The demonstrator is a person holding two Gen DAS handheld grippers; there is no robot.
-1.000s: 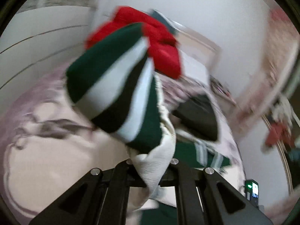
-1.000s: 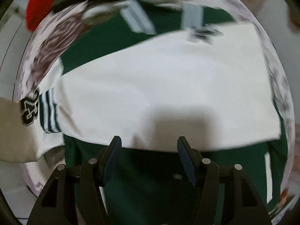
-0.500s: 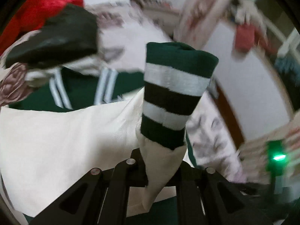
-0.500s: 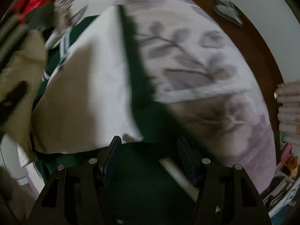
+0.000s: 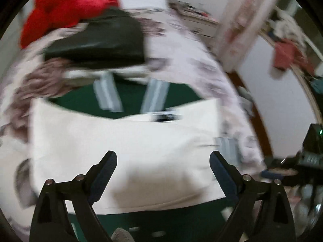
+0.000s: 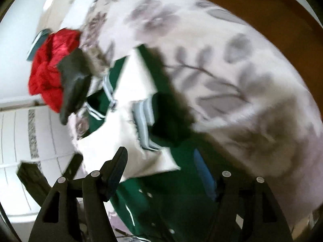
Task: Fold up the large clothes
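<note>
A green and cream varsity jacket lies spread on a bed covered with a pale floral sheet, and both views are blurred by motion. In the left wrist view the jacket's cream sleeves are folded across the body, forming a broad cream band in the near middle of the frame, with the dark green body and two pale striped bands showing beyond it and a strip of green at the near edge. The left hand-held gripper hangs above that cream band with its jaws spread wide and opening further; nothing is between them, and the fabric lies below rather than in the grip. Farther back on the bed a folded black garment sits just beyond the jacket's collar end, and a crumpled red garment lies behind it at the far left. In the right wrist view the jacket runs from the near centre toward the far left, cream sleeve and striped cuff lying over the green body. The right hand-held gripper is over the near green part, jaws apart and opening, with no cloth pinched between them. Brown floor shows beyond the bed's far right edge.
</note>
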